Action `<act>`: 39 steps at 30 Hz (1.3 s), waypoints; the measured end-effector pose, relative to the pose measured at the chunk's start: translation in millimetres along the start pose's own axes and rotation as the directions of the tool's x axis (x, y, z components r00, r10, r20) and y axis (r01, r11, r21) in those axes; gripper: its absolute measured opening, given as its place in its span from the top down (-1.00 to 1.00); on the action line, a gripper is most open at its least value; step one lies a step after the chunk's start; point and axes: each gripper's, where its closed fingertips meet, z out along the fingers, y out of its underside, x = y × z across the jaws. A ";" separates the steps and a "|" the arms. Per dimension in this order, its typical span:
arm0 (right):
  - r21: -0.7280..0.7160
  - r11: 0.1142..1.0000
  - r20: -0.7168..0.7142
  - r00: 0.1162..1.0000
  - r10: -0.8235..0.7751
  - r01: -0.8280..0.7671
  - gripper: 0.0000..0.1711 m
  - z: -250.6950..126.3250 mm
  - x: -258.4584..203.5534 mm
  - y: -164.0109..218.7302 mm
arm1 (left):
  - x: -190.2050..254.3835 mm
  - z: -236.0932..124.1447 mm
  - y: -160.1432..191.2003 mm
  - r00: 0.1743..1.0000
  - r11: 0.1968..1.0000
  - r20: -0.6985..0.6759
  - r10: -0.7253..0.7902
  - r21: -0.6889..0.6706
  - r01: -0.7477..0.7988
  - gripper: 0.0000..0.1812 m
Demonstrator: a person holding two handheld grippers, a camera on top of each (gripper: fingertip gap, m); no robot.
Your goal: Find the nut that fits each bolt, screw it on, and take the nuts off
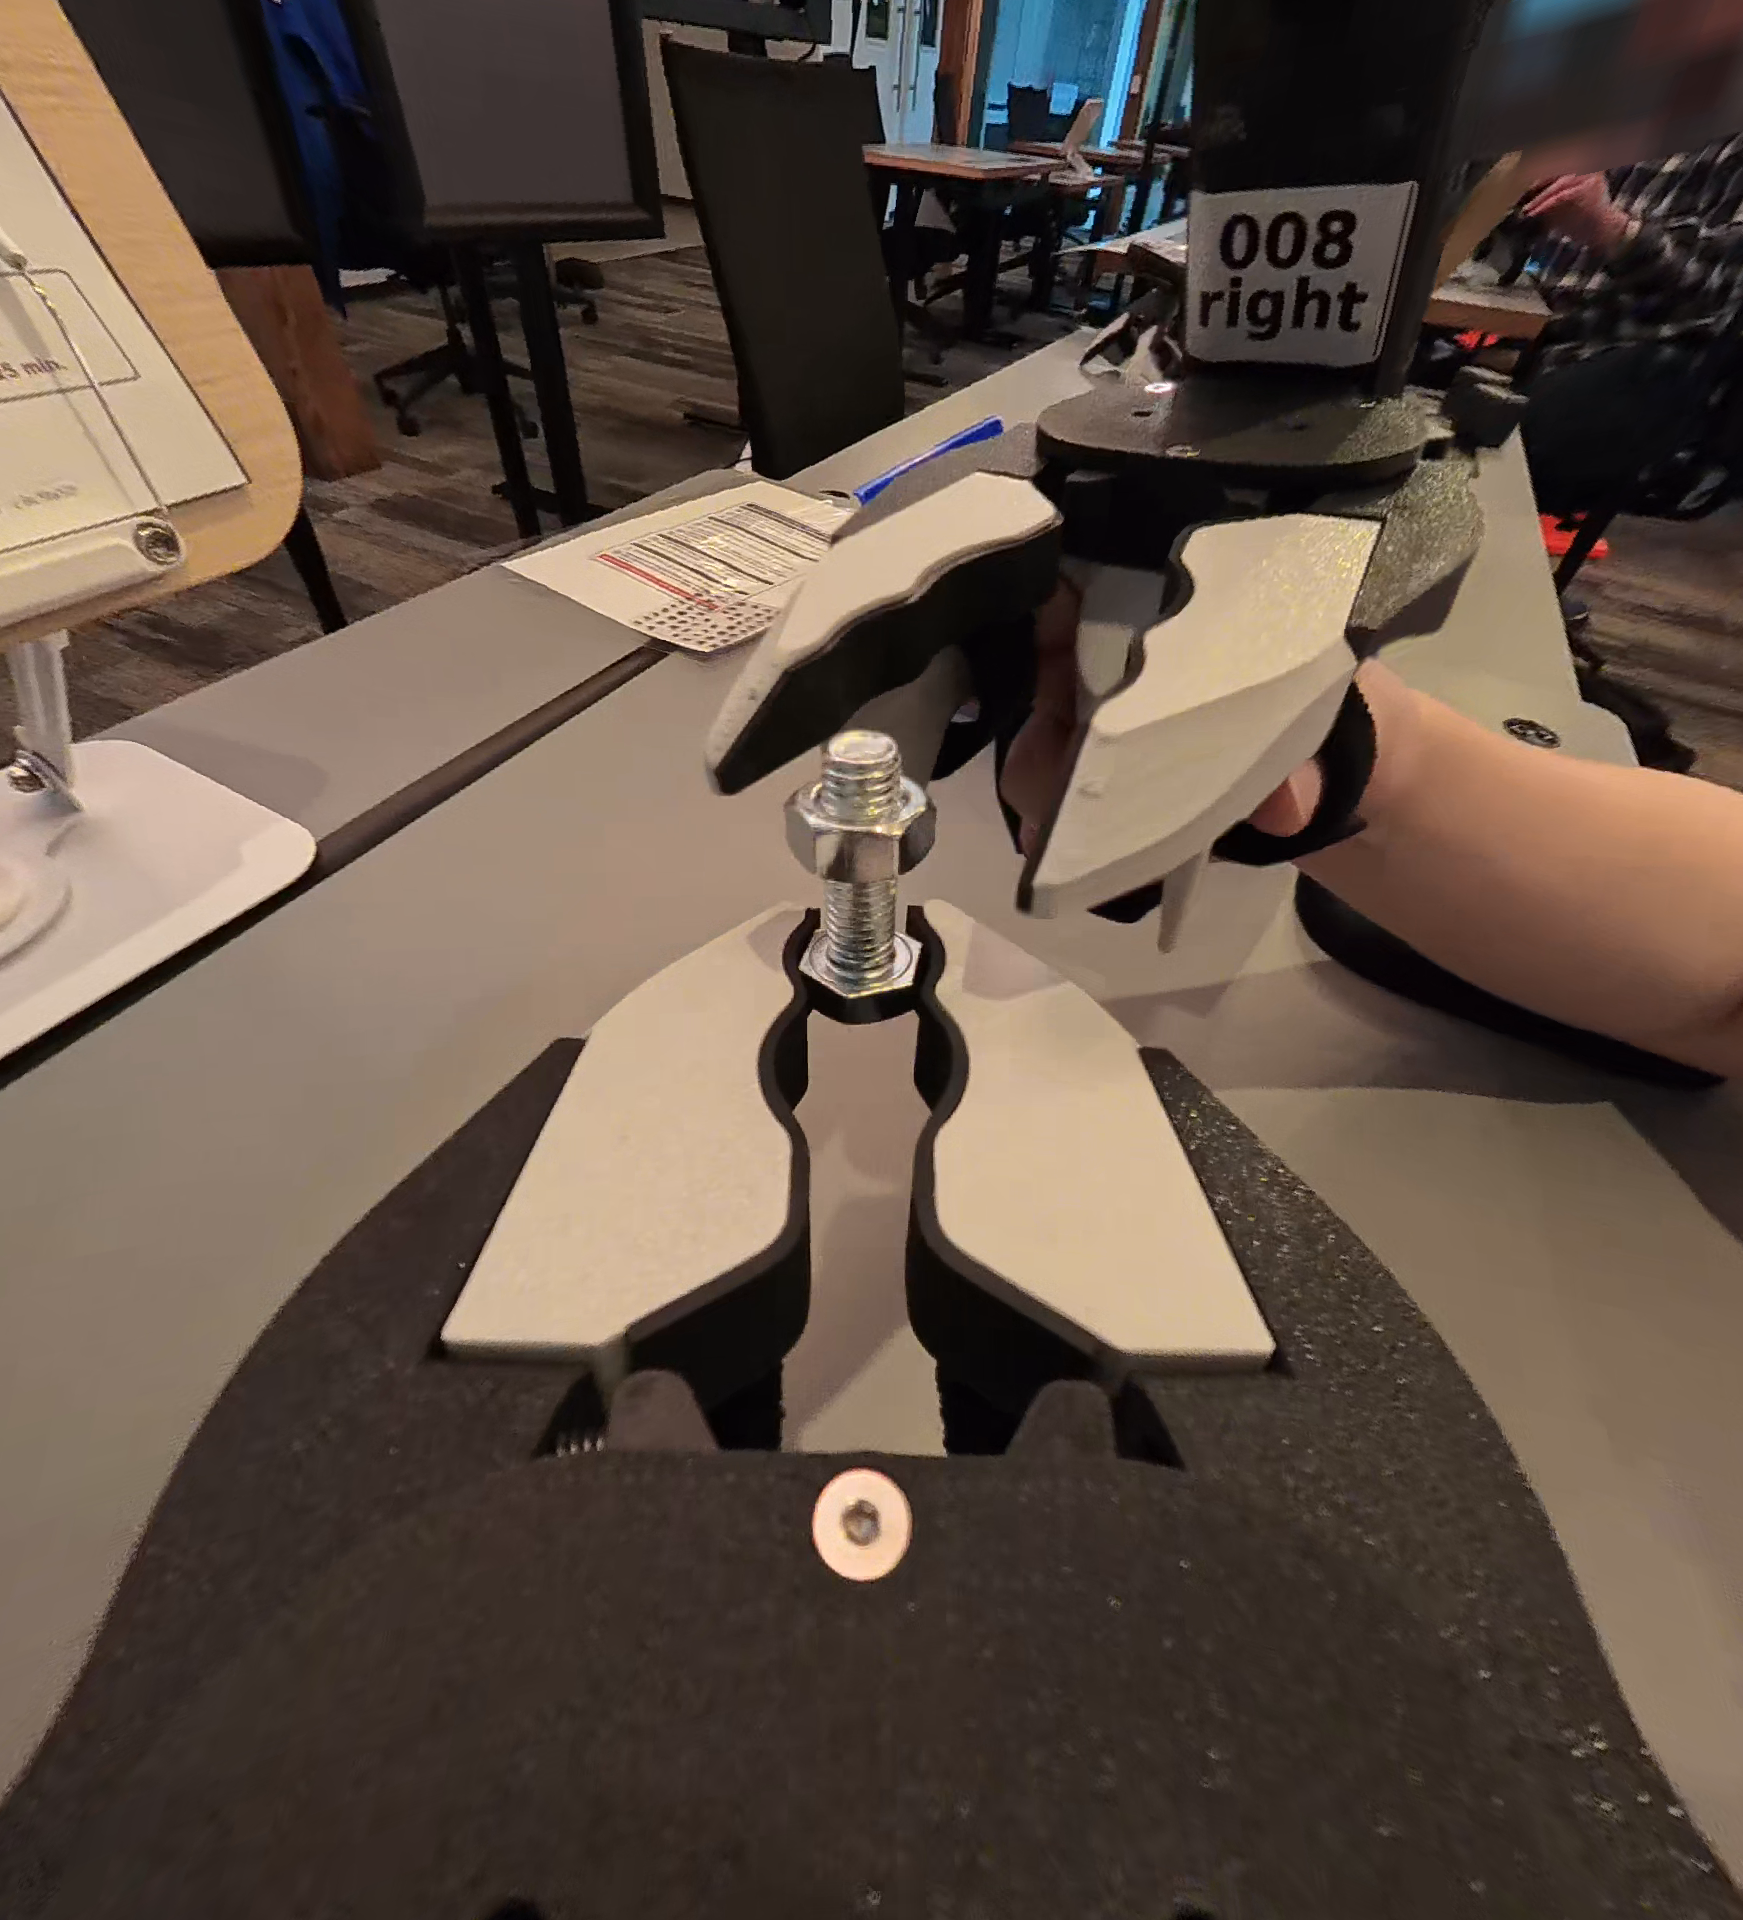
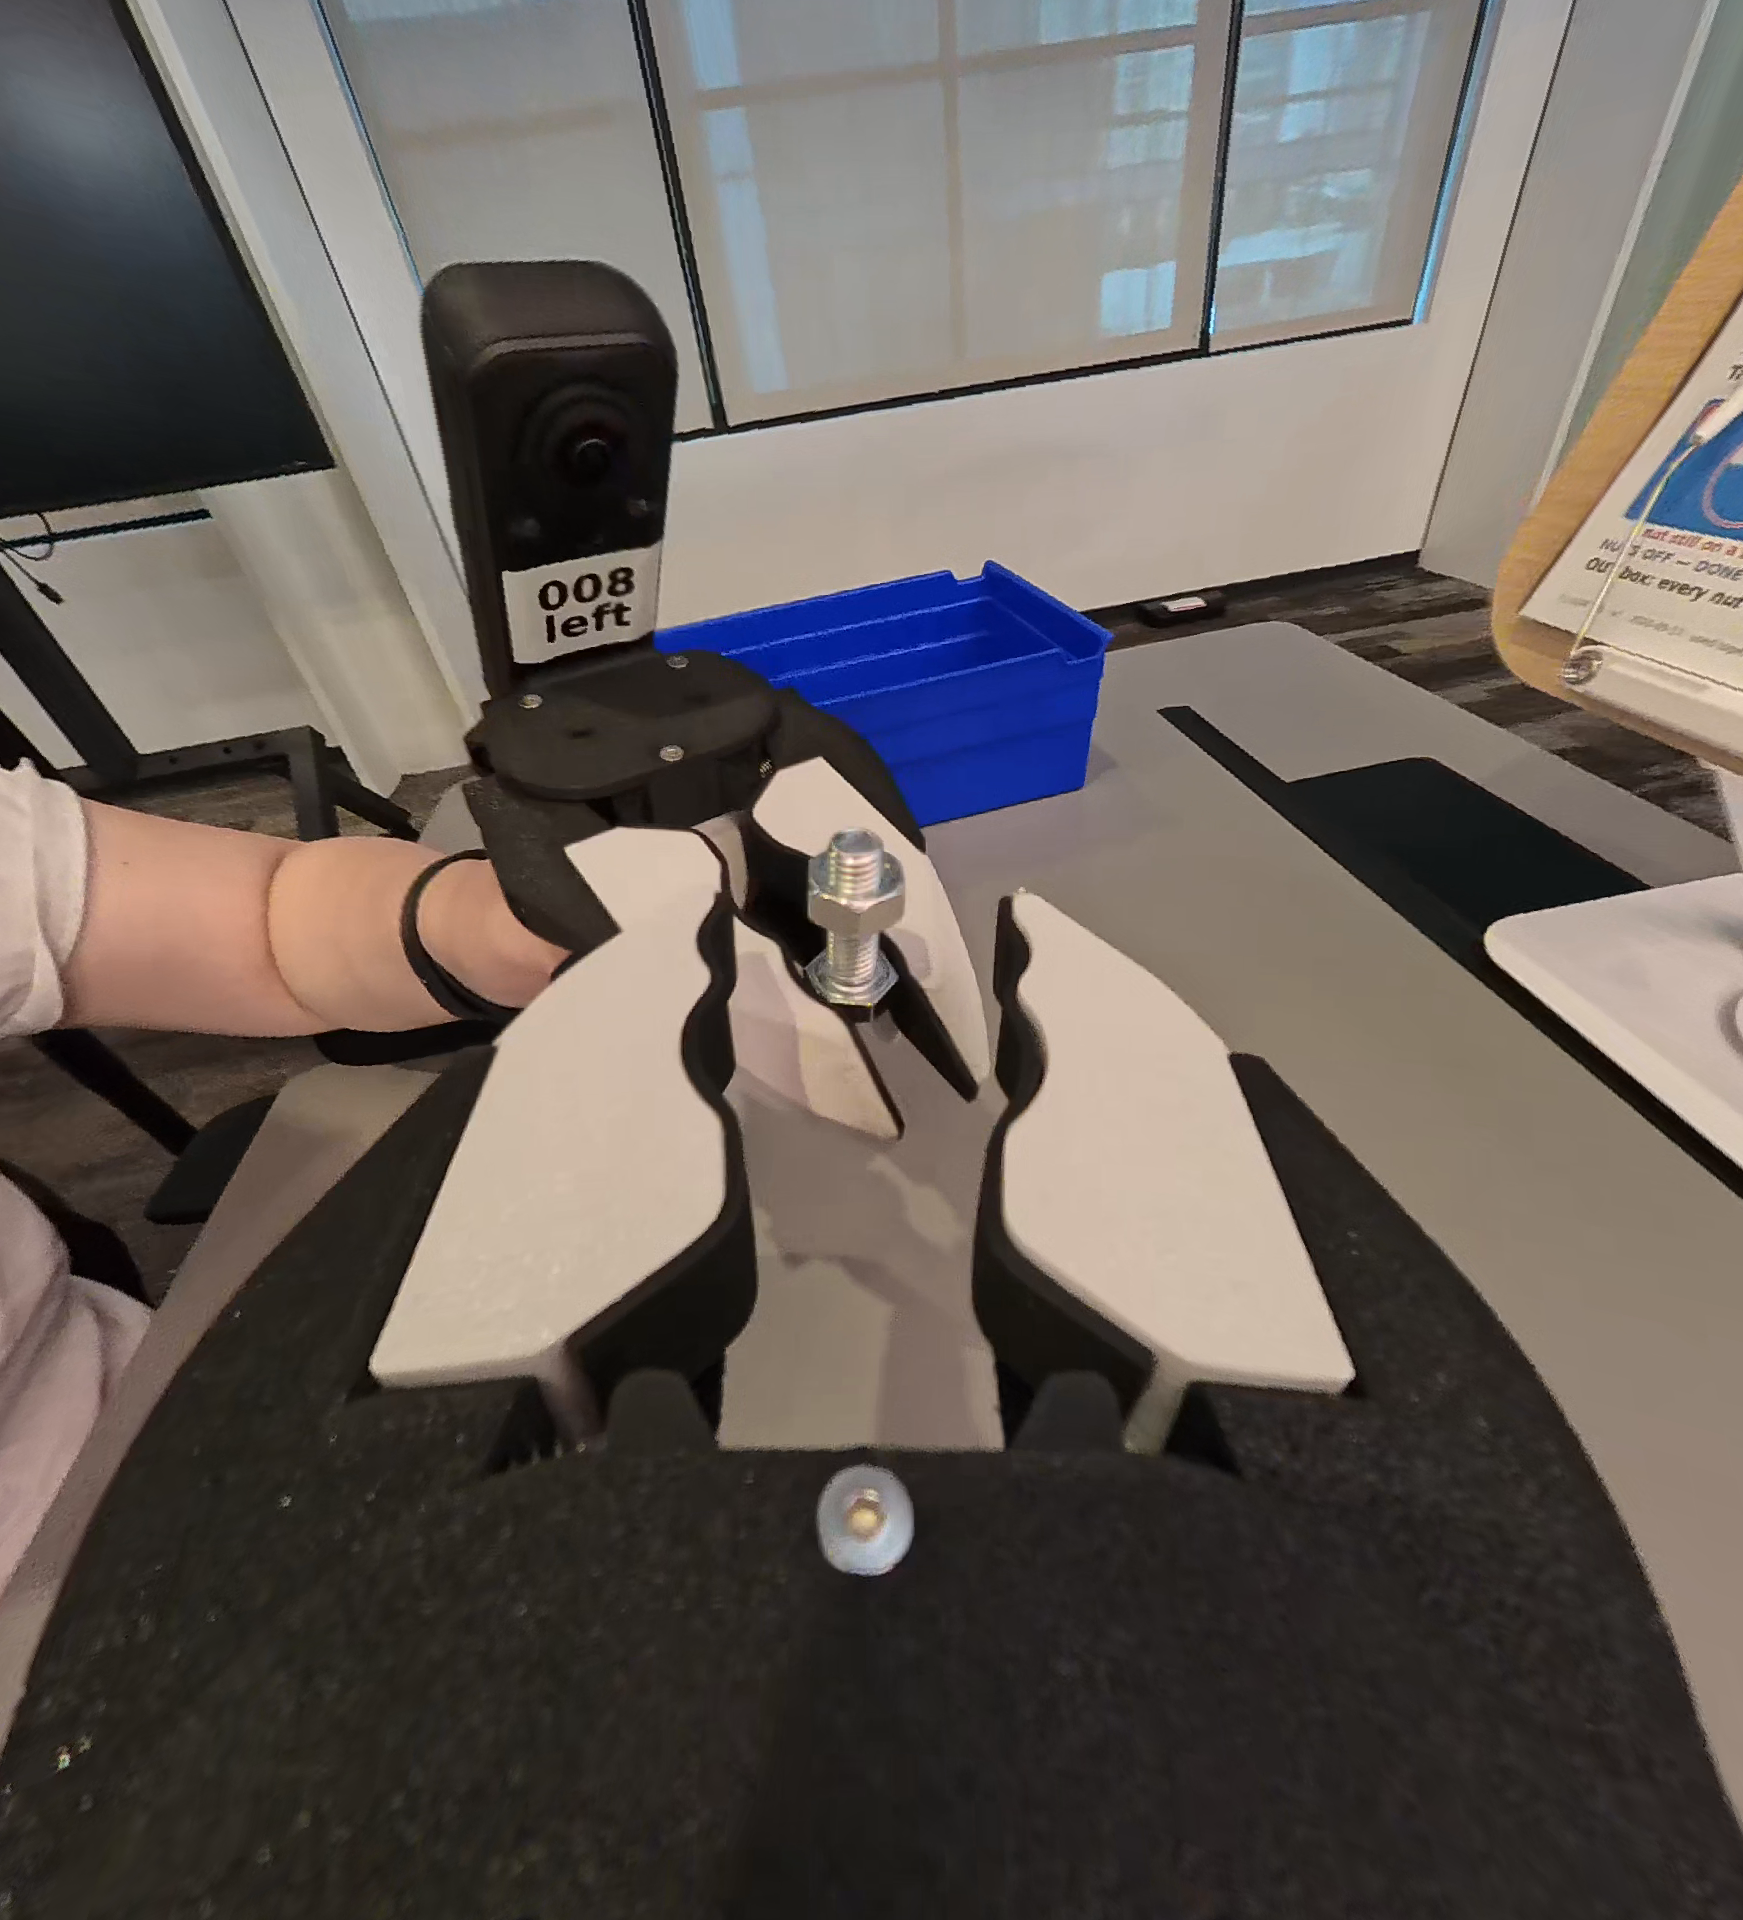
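- The left gripper [image 1: 862, 982] is closed around the hex head of a silver bolt [image 1: 854, 914], its two white fingers pinching the head in the notch near their tips.
- The bolt stands upright above the grey table [image 1: 493, 935], long axis vertical, threaded end pointing up and head at the bottom.
- A silver hex nut [image 1: 860, 829] sits on the thread in the upper part of the shank, with a few turns of thread showing above it and a stretch of bare thread between it and the head.
- The right gripper [image 2: 872, 1039] is spread wide and holds nothing; from its own camera the bolt [image 2: 851, 925] and nut [image 2: 854, 906] stand just beyond the gap between its fingertips.
- Seen from the left side, the right gripper [image 1: 872, 831] comes in from the right, tilted; one fingertip sits close beside the top of the bolt, the other well clear, and I cannot tell whether the near one touches the thread.
- A blue bin [image 2: 908, 686] rests on the table behind the left gripper [image 2: 851, 1003], well apart from the bolt.
- A white stand [image 1: 67, 831] carrying a wooden board with a printed card is at the table's edge, and a printed sheet [image 1: 701, 571] lies flat farther back.
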 end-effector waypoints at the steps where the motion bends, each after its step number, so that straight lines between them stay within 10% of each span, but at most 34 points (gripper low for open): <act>1: -0.007 1.000 -0.013 1.000 -0.011 0.010 0.45 1.6 0.3 1.4 | 2.1 0.9 0.5 1.000 1.000 -0.011 0.001 -0.001 -0.001 0.83; 39: 0.031 0.999 0.023 0.999 0.034 -0.035 0.52 -14.2 8.7 -6.0 | 7.1 0.9 -2.4 0.999 1.000 -0.046 -0.025 0.016 0.026 0.83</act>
